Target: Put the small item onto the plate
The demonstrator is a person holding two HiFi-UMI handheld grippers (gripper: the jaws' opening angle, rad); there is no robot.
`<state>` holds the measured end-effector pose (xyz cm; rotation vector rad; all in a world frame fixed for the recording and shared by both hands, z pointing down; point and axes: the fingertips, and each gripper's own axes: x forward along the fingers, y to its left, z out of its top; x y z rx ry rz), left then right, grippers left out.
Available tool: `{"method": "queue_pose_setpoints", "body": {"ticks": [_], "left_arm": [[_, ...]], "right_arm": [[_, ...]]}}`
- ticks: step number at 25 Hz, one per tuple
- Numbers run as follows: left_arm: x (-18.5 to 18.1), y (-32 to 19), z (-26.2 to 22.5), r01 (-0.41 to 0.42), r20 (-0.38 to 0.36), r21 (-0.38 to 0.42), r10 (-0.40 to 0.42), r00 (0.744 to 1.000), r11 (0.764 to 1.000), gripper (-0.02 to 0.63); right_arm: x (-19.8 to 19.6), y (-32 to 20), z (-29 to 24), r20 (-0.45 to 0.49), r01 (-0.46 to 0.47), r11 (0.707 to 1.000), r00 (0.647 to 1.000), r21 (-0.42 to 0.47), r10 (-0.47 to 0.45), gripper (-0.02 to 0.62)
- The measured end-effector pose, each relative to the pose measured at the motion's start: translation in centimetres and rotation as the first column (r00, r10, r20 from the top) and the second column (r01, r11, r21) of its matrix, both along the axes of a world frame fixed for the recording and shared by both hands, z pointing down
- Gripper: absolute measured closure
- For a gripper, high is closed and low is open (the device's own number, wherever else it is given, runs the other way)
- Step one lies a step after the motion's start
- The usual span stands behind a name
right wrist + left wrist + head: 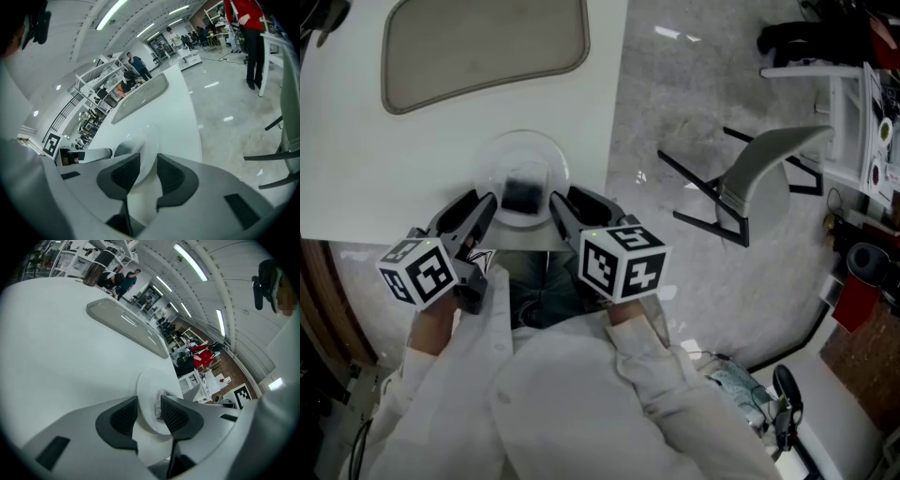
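Head view shows the item (521, 195) on the plate (546, 155) at the table's (356, 169) near edge; the right gripper view hides it. Left gripper (485, 204) and right gripper (565, 197) are narrowly parted, empty.

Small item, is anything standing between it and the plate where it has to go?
Nothing visible does. The small item already lies on the plate, which sits near the edge of the table.

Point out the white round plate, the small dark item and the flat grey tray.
white round plate (521, 142): head view, bare far rim.
small dark item (522, 195): head view, its top.
flat grey tray (483, 47): head view, middle of its bed.
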<state>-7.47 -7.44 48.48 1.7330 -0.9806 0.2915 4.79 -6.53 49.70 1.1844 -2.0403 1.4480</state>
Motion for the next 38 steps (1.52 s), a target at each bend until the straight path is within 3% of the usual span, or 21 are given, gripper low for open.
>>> {"method": "queue_pose_setpoints", "body": {"ticks": [6, 11, 26, 38], "left_arm": [[0.2, 0.0, 0.1, -0.060, 0.073, 0.032, 0.057, 0.996, 0.998, 0.453], [-0.4, 0.0, 0.6, -0.106, 0.156, 0.034, 0.100, 0.983, 0.994, 0.515], [-0.3, -0.1, 0.2, -0.115, 0.186, 0.062, 0.102, 0.977, 0.991, 0.526], [-0.3, -0.5, -1.6, -0.057, 0.180, 0.085, 0.041, 0.983, 0.995, 0.526]], "right_arm": [[0.4, -0.2, 0.2, -0.004, -0.038, 0.999, 0.999, 0.008, 0.038, 0.500], [0.5, -0.3, 0.3, 0.005, -0.057, 0.998, 0.998, -0.009, 0.057, 0.526], [0.7, -0.3, -0.3, -0.059, -0.023, 1.000, 0.998, 0.005, 0.023, 0.534], [0.8, -0.7, -2.1, -0.008, 0.021, 1.000, 1.000, -0.010, -0.022, 0.537]]}}
